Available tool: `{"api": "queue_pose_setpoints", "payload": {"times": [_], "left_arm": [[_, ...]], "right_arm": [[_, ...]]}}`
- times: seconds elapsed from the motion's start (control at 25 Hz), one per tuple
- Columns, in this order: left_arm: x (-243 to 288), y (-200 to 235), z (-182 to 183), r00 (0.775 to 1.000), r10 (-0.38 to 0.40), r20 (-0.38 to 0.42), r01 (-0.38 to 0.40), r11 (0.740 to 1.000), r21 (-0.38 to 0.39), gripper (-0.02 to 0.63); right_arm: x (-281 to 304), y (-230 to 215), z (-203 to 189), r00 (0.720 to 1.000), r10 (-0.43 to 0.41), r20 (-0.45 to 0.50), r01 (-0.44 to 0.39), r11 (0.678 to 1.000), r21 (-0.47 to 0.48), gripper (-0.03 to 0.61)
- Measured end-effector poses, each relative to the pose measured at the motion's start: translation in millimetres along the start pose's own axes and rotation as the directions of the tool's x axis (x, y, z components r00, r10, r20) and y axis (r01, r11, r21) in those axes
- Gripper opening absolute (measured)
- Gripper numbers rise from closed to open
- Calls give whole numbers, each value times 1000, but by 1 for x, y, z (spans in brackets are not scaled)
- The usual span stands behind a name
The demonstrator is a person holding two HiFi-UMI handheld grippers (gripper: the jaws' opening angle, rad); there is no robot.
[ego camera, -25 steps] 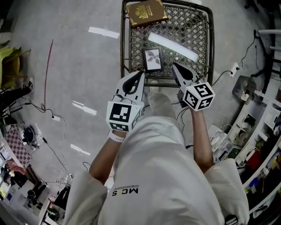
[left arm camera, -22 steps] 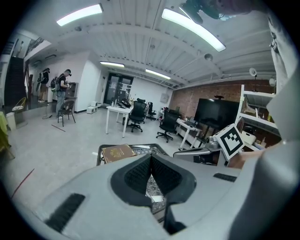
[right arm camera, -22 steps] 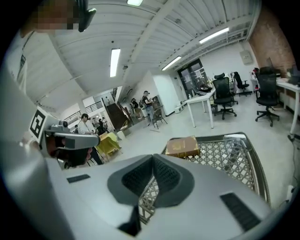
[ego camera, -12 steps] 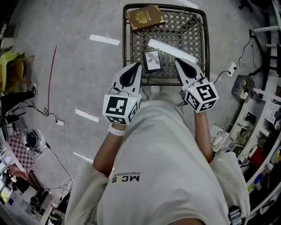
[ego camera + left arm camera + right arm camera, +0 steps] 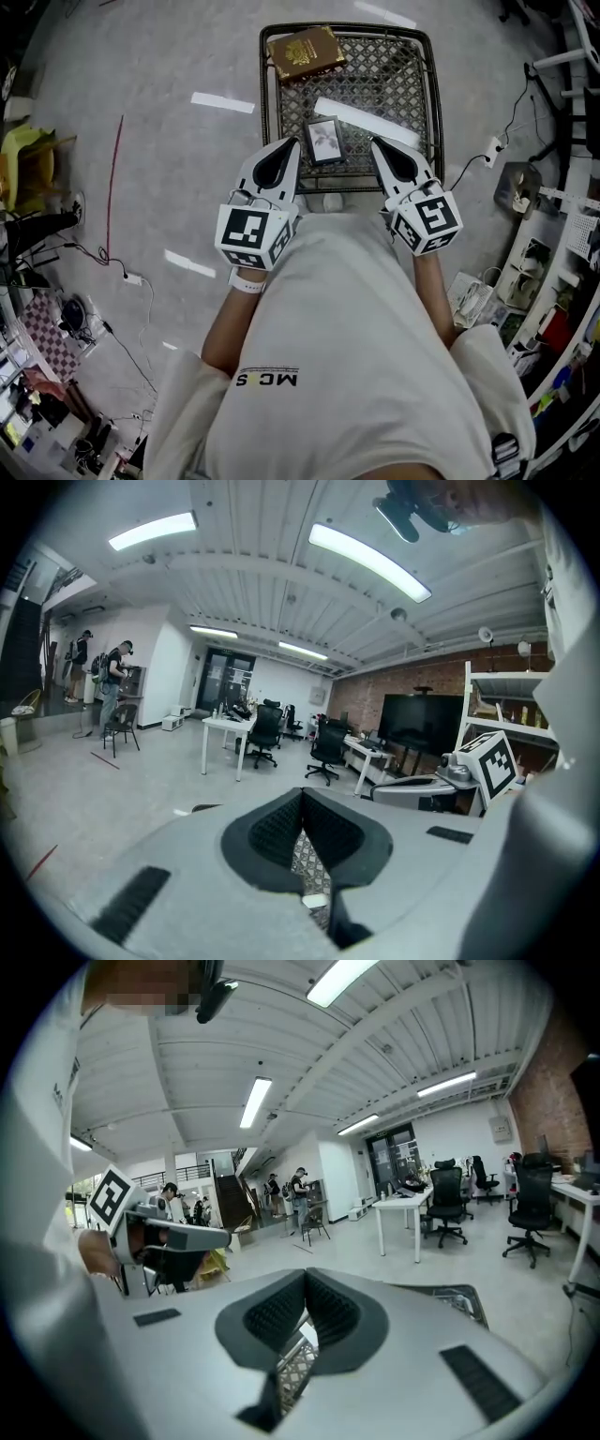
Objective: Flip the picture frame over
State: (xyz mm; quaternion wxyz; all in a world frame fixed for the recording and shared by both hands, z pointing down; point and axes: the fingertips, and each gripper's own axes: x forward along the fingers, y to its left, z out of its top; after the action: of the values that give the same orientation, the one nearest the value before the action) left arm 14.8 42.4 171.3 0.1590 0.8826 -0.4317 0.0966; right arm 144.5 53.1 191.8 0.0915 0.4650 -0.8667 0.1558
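A small dark-edged picture frame (image 5: 324, 141) lies picture side up on the metal lattice table (image 5: 419, 94), near its front edge. My left gripper (image 5: 294, 142) is just left of the frame, its tip level with the frame's near half. Across from it, my right gripper (image 5: 374, 143) points at the table's front edge, a little right of the frame. Both are shut with nothing in them and neither touches the frame. In the left gripper view the jaws (image 5: 302, 794) meet over the lattice. The right gripper view shows the jaws (image 5: 306, 1274) closed the same way.
A brown book (image 5: 303, 52) lies at the table's far left corner, and a white strip (image 5: 367, 119) crosses the lattice behind the frame. Cables and white tape marks (image 5: 222, 101) are on the floor at the left. Shelving (image 5: 553, 281) crowds the right side.
Both grippers have come forward to the table's front edge and now flank the frame. The frame has not moved on the table.
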Motion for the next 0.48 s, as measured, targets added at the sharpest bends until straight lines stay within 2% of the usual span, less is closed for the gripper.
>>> {"api": "queue_pose_setpoints", "payload": {"times": [0.48], "left_arm": [[-11,1,4,1000,11,22,-11,1000,11,25]], "right_arm": [[-2,-4,2,999,-37,20,37,999,-2,18]]}}
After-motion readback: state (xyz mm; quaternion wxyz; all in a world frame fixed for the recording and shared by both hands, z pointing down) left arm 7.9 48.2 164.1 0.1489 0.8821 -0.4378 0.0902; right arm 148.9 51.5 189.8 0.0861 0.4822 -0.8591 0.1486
